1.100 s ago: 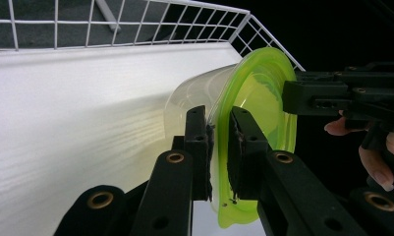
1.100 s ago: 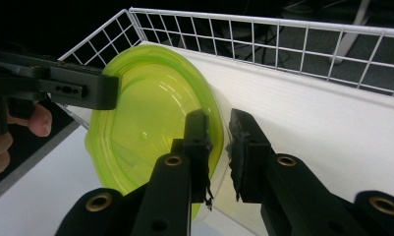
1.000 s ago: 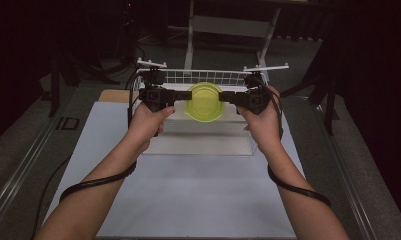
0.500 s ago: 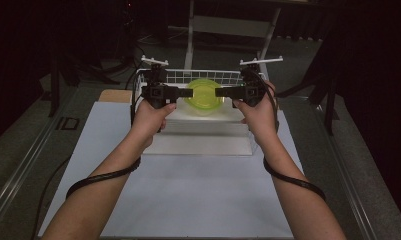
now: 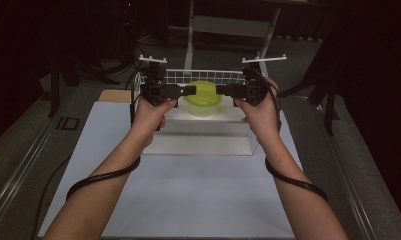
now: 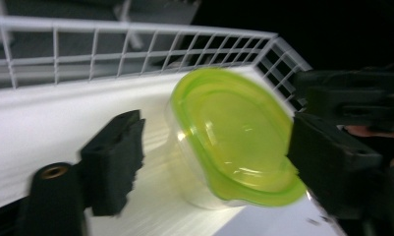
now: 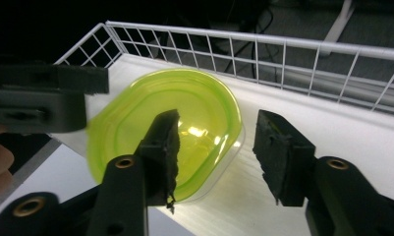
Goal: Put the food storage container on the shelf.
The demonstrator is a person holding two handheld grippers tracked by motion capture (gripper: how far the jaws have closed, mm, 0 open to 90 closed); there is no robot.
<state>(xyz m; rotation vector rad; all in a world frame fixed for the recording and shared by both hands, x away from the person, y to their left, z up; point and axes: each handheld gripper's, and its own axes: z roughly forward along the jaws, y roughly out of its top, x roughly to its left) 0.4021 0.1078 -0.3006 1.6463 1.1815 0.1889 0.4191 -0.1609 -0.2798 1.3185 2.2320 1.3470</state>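
Note:
A clear tub with a yellow-green lid (image 5: 202,95) sits inside a white wire basket (image 5: 208,75) at the far middle of the table. My left gripper (image 5: 190,91) and right gripper (image 5: 219,90) point at it from either side, level and facing each other. In the left gripper view the tub (image 6: 229,137) lies between the jaws of the left gripper (image 6: 216,157), which have just been opening; a gap shows at the left pad. The right gripper (image 7: 216,152) has also just been opening, and the rim of the lid (image 7: 135,123) lies between its pads without being pressed.
The basket's wire walls (image 6: 135,44) (image 7: 283,54) rise behind and beside the tub. White table top (image 5: 188,190) stretches toward the person. A brown board (image 5: 113,95) lies left of the basket. Metal rails run along both table sides. Dark stands and a white frame (image 5: 228,25) stand behind.
Both hands moved away from the person over the basket. The tub, earlier pinched between the two grippers, now sits lower in the basket, and both pairs of jaws have opened.

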